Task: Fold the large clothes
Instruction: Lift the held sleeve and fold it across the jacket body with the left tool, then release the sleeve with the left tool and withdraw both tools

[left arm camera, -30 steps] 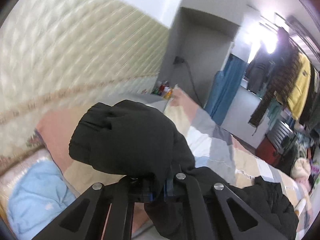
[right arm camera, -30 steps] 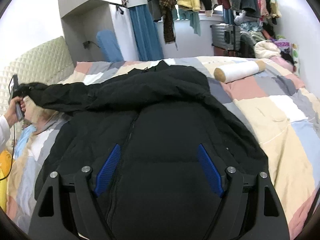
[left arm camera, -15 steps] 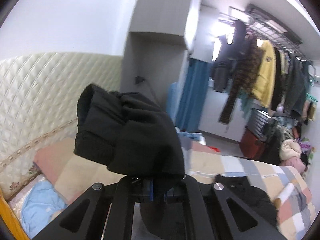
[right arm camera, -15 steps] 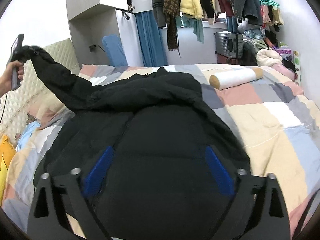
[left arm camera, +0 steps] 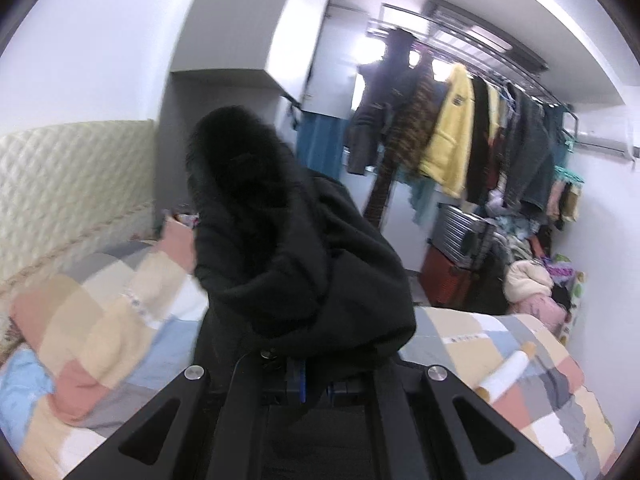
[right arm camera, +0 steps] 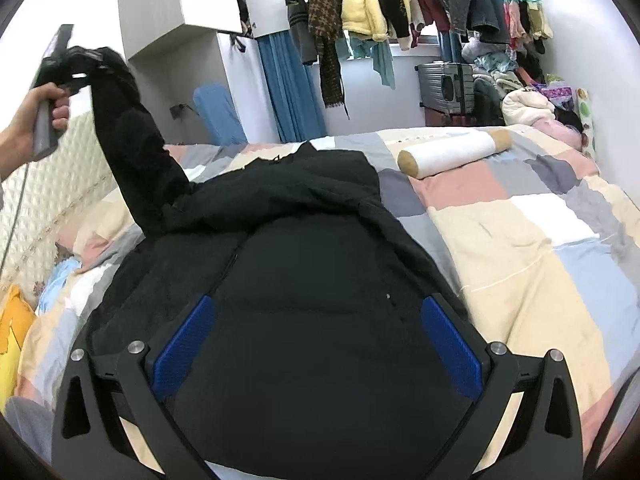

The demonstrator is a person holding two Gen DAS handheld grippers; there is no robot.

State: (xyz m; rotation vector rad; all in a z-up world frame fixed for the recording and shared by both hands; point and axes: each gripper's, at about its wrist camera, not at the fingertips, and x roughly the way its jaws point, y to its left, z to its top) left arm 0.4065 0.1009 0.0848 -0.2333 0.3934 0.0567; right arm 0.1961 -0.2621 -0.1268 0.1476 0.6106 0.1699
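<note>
A large black padded jacket lies spread on the bed with its zip up. My left gripper is shut on the cuff of one black sleeve and holds it high in the air. In the right wrist view that sleeve rises steeply from the jacket's left shoulder to the left gripper at the upper left. My right gripper is open, its blue pads spread wide just above the jacket's body, holding nothing.
The bed has a patchwork quilt with a white bolster at the far right. A quilted headboard stands at the left. A rack of hanging clothes, a suitcase and a cabinet line the far wall.
My left gripper has lifted the sleeve from near the bed to high above it and swung towards the room. My right gripper has stayed open over the jacket, moving slightly closer.
</note>
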